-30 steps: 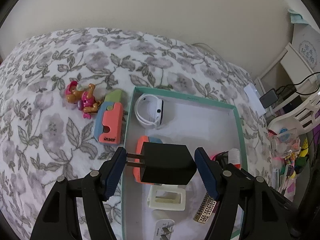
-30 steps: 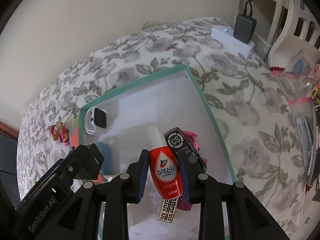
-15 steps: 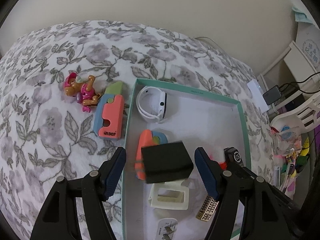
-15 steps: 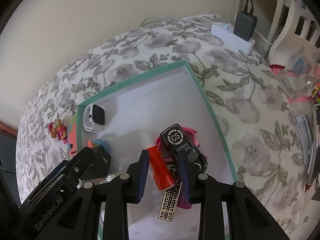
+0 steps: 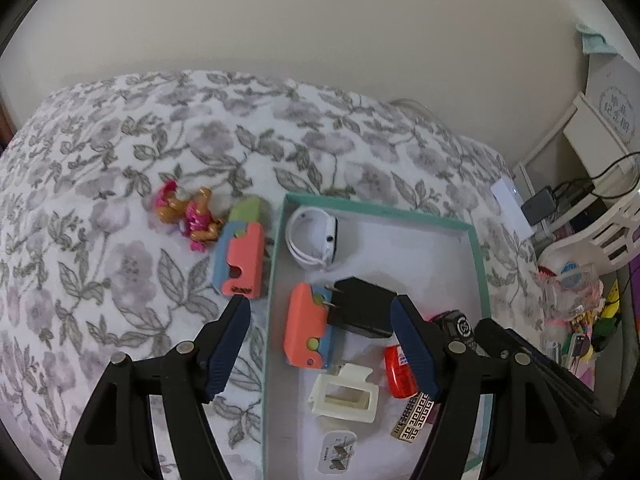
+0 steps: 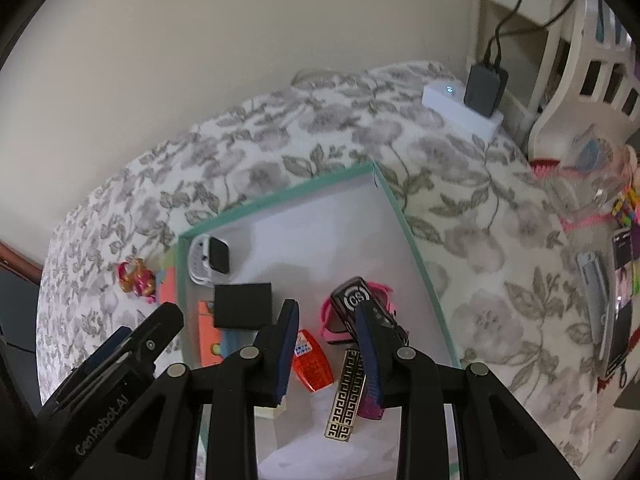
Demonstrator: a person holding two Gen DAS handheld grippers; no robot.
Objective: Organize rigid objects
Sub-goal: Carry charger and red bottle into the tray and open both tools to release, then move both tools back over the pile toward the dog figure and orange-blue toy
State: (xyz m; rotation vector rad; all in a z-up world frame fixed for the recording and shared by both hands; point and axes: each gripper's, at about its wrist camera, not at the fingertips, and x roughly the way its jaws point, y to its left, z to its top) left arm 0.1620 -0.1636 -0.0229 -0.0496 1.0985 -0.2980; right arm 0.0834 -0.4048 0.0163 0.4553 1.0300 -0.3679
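While both grippers hung above the teal-rimmed box [image 5: 478, 258], the black two-pronged charger [image 5: 362, 306] leaned on an orange block [image 5: 306, 330] inside it, the red bottle [image 6: 314, 364] lay nearby, and the left gripper [image 5: 322, 346] and right gripper [image 6: 326, 350] stood released, empty.

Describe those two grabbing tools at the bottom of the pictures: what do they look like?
Both are the same: black plastic tongs with two angled fingers, each tipped with a ribbed dark-blue pad, and round silver screws at the joints. The left tongs and the right tongs match. The left one's side, seen from the right camera, bears white "GenRobot.AI" lettering. No cables or sleeves show.
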